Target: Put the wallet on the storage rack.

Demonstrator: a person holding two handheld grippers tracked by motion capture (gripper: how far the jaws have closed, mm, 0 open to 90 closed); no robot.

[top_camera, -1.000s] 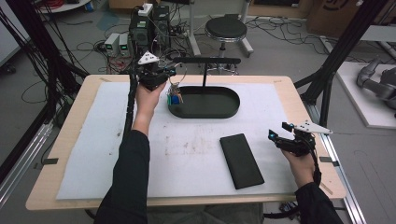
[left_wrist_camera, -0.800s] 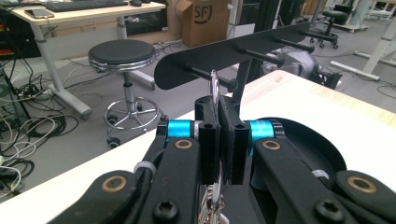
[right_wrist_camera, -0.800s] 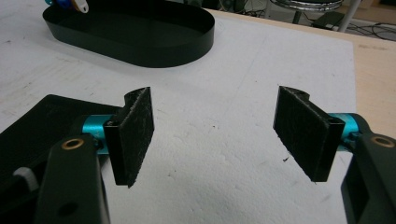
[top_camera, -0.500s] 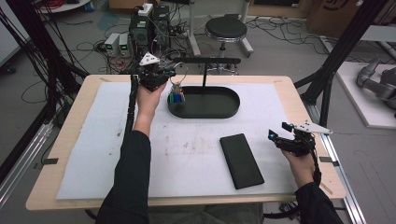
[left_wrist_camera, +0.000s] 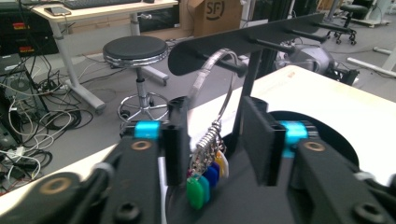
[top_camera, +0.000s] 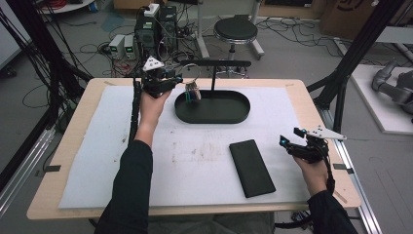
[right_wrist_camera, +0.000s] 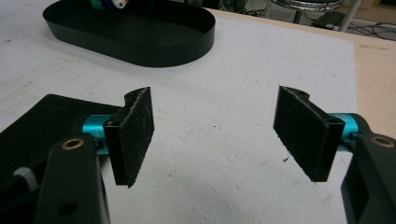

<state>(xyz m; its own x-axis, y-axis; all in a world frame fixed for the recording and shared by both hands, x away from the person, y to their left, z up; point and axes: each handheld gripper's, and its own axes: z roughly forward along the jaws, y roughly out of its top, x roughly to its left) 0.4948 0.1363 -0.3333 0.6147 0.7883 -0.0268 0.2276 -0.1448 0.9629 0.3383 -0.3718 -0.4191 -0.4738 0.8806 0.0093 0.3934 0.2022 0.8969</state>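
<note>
The left gripper is up near the far edge of the tabletop, a bit left of the middle. Its jaws are spread apart, and the key ring hangs right between them. The silver loop of the ring goes over a peg on the black rack. The small colored tags hang straight down from the loop, over the left end of the black oval tray. So the ring's long way runs up and down, and the jaws stand on either side of it, not touching it as far as I can tell.

Going right, a flat black case lies nearer the near edge, right of the middle.

The right gripper rests by the right edge of the tabletop. Its jaws are spread wide with nothing in them.

The left gripper is much nearer to the key ring, so I think it is the one for the next move.
</note>
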